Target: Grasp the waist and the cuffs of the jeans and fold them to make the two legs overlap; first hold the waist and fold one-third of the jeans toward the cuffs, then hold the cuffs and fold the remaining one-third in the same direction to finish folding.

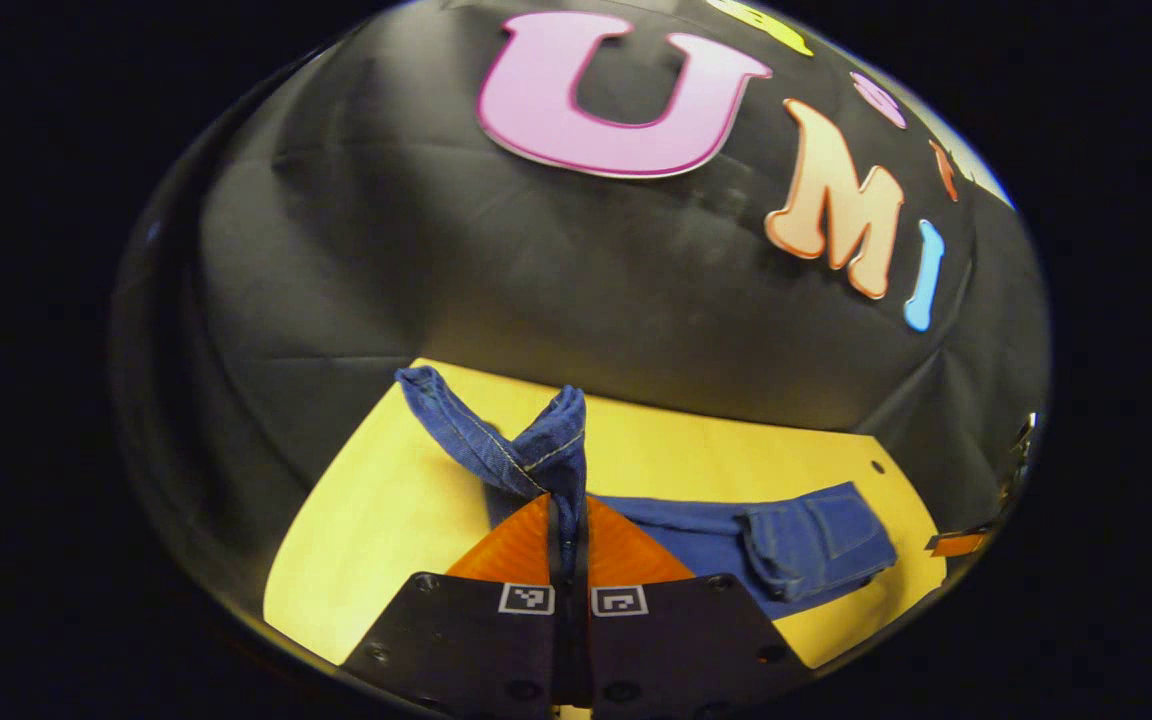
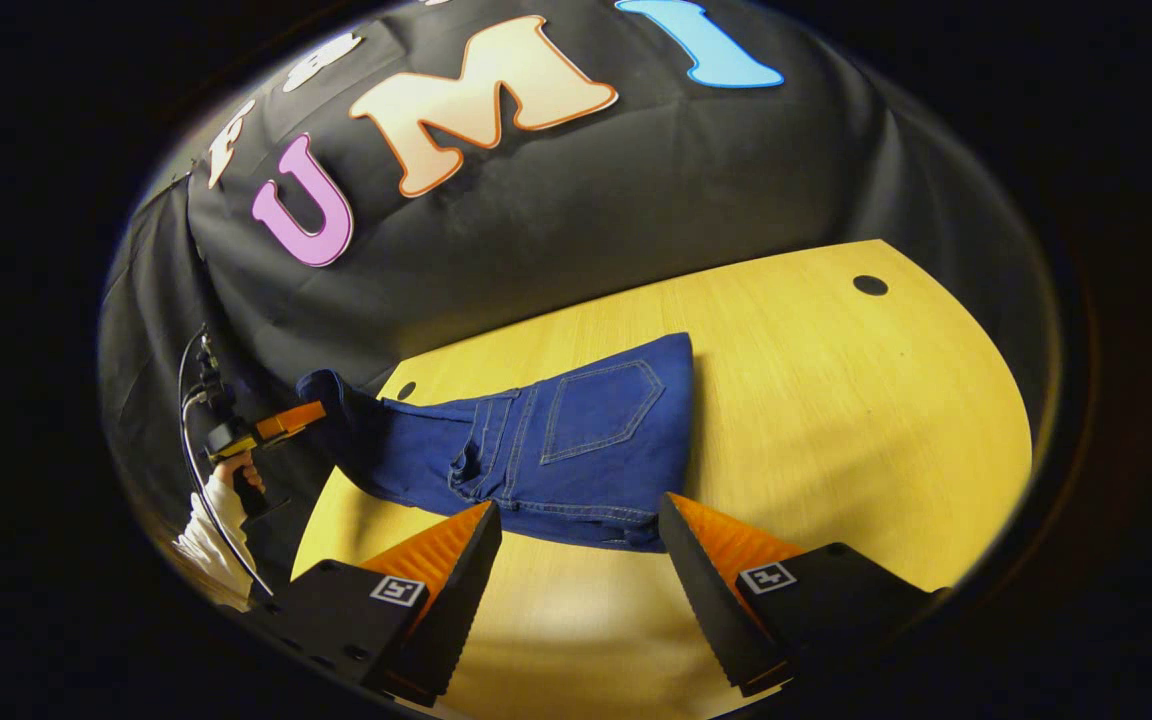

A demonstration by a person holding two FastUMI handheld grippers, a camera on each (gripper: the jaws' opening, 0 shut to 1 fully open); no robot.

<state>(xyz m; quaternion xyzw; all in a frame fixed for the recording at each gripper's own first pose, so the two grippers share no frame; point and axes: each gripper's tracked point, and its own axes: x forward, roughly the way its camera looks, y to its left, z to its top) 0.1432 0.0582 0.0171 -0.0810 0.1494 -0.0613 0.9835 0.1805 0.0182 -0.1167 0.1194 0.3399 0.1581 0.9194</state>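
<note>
- The left tool (image 1: 568, 520) is clenched on the cuffs (image 1: 536, 440) of the jeans (image 1: 796, 545); its two orange fingers (image 1: 511, 550) press together with the denim pinched between them
- The cuffs stand raised off the table (image 1: 376, 520), two leg ends spreading up and apart above the fingertips
- In the left gripper view the rest of the jeans lies flat on the yellow table, running toward its right edge, with a pocketed fold at the end
- The right tool (image 2: 581, 535) is released, its fingers (image 2: 726, 545) spread wide apart and gripping nothing
- In the right gripper view the waist part, with a back pocket (image 2: 601, 410) facing up, lies on the table just beyond the fingertips; the near edge of the denim sits between the two tips, and whether they touch it cannot be told
- From there the legs rise off the table toward the far left corner, where the left tool holds them, with a hand (image 2: 236, 470) and white sleeve (image 2: 211, 535) below it
- A dark hole (image 2: 870, 285) marks the table near its far right corner
</note>
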